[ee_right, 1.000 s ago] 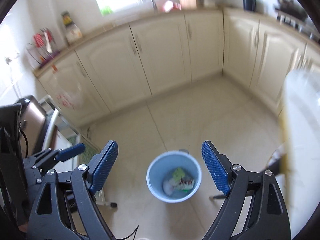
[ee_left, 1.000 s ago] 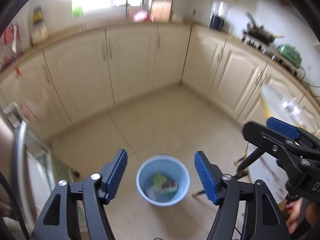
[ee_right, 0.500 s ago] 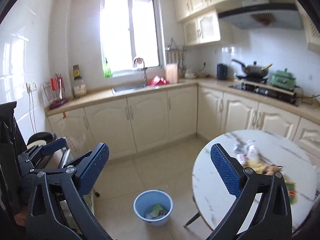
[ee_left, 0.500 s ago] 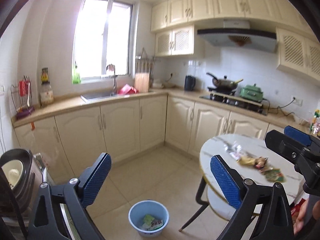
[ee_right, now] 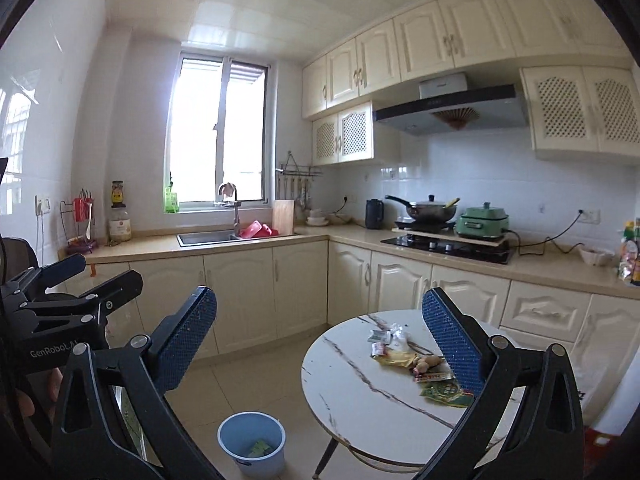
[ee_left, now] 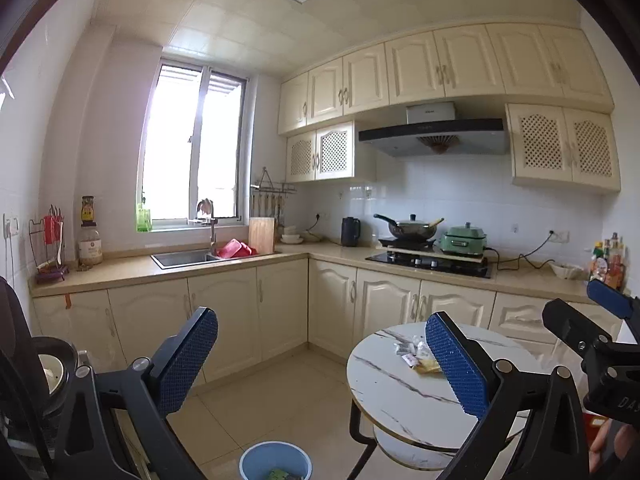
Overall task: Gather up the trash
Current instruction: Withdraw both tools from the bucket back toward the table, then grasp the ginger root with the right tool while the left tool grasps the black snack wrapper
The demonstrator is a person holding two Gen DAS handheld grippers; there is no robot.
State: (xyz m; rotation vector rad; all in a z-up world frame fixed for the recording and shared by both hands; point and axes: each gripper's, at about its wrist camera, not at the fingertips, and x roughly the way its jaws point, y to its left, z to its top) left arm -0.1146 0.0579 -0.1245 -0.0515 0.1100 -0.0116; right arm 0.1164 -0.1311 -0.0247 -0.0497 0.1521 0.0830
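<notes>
Several wrappers and scraps of trash lie on a round white marble table, also seen in the left wrist view on the table. A blue bin with some trash inside stands on the floor left of the table; it also shows in the left wrist view. My left gripper is open and empty, held high. My right gripper is open and empty, also held high, level with the table.
Cream cabinets and a counter with a sink and a stove run along the far walls. An appliance stands at the left. Tiled floor lies between table and cabinets.
Both grippers have tilted up from looking down at the bin to looking across the kitchen. The table with trash has come into view. Both jaws stay open.
</notes>
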